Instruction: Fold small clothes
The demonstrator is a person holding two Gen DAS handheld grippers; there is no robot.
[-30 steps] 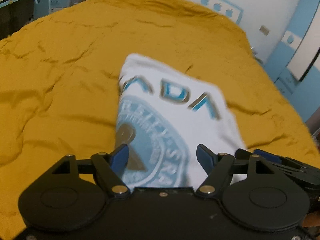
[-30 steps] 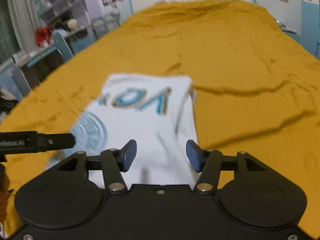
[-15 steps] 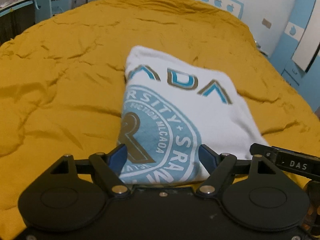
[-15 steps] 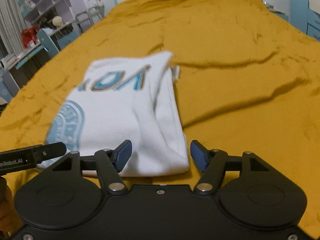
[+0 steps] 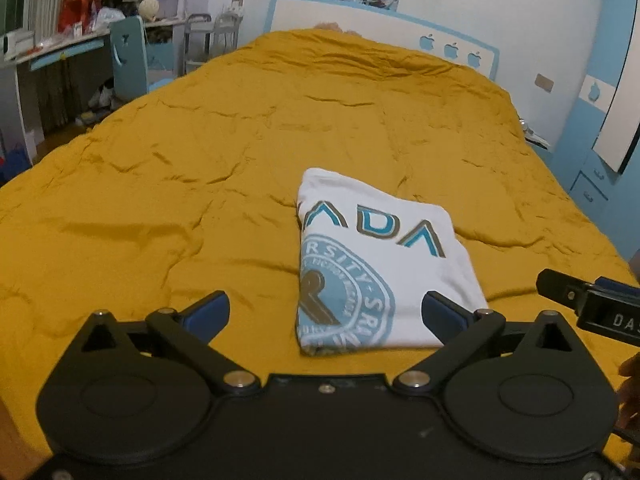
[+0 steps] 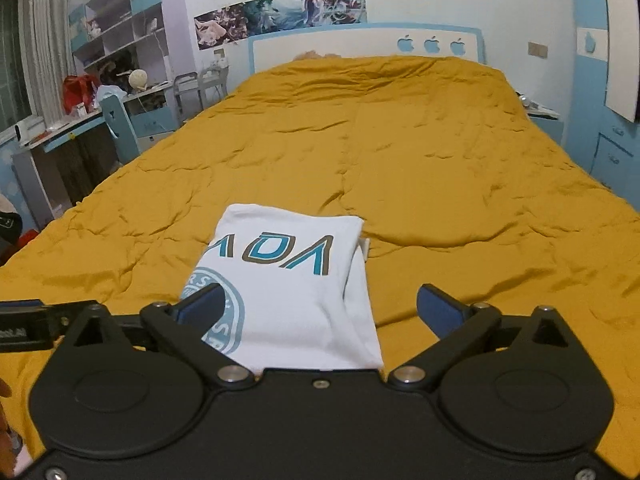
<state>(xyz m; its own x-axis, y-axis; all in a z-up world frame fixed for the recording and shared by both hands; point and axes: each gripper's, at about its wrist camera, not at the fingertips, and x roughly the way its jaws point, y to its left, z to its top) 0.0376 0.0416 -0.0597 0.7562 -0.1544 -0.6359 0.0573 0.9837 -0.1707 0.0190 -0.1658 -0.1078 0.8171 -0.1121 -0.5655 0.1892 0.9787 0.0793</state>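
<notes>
**A:** Lower centre of the left wrist view: white T-shirt lies folded into a compact rectangle on the mustard bedspread, print side up. Same thing in the right wrist view, shirt at lower centre-left. Status?

**B:** Judging by shape, the fold looks done or near done. Edges mostly square. One loose bit pokes out at the shirt's upper right corner in the right wrist view, probably a tag or an inner layer, can't tell which. Maybe a tidy-up or a move to a pile is left. No other garments visible on the bed.

**A:** Grippers, left first?

**B:** Left gripper is released, jaws have just been opening and now stand wide. Nothing is pinched. Its left pad sits over bare bedspread; its right pad overlaps the shirt's lower right corner in frame, contact unclear.

**A:** Right?

**B:** Right gripper is also released, jaws just been opening, spread wide. The shirt shows between the pads but isn't gripped.

**A:** Pose?

**B:** Both point forward and tilted down at the shirt, side by side. Each one's edge shows in the other's frame: right unit at the right edge of the left view, left unit at the left edge of the right view.
</notes>
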